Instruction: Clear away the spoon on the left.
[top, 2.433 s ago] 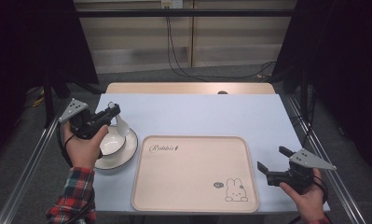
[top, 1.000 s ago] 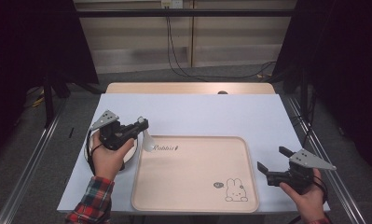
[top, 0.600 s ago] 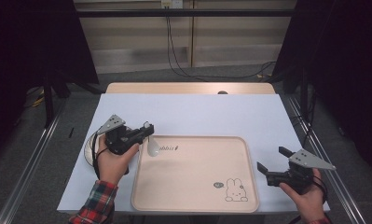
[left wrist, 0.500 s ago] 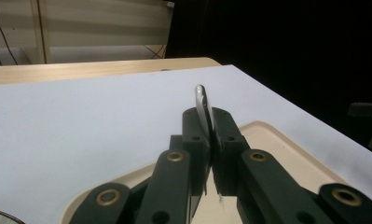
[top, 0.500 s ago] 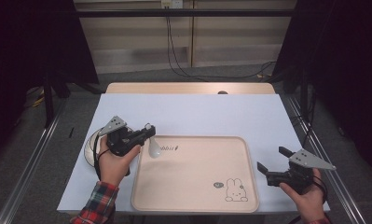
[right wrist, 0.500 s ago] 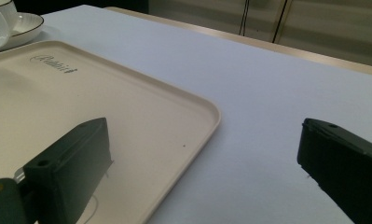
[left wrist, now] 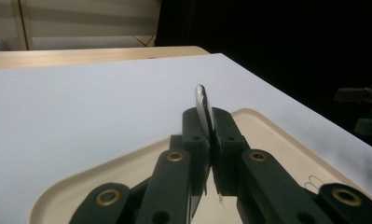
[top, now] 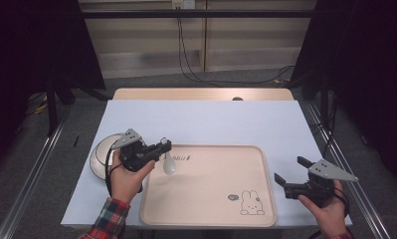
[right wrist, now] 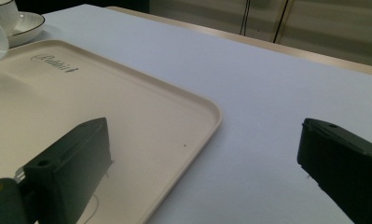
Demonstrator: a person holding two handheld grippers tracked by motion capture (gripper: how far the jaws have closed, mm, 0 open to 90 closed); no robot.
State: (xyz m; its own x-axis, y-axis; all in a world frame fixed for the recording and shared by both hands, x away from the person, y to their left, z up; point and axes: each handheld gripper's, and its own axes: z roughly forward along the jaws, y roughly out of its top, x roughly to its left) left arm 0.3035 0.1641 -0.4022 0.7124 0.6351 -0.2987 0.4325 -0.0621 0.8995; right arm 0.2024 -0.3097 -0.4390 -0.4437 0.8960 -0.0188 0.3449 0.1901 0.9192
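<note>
Left gripper [top: 162, 148]: spoon [top: 169, 164] bowl-down, near-vertical

I log: cream tray [top: 211, 209] with dark rabbit drawing [top: 249, 203] and script lettering; glossy white spoon [top: 169, 165]; white, dark-rimmed dish [top: 99, 157]; pale blue table cover [top: 206, 122]; black grippers; red plaid sleeve [top: 109, 219].
</note>
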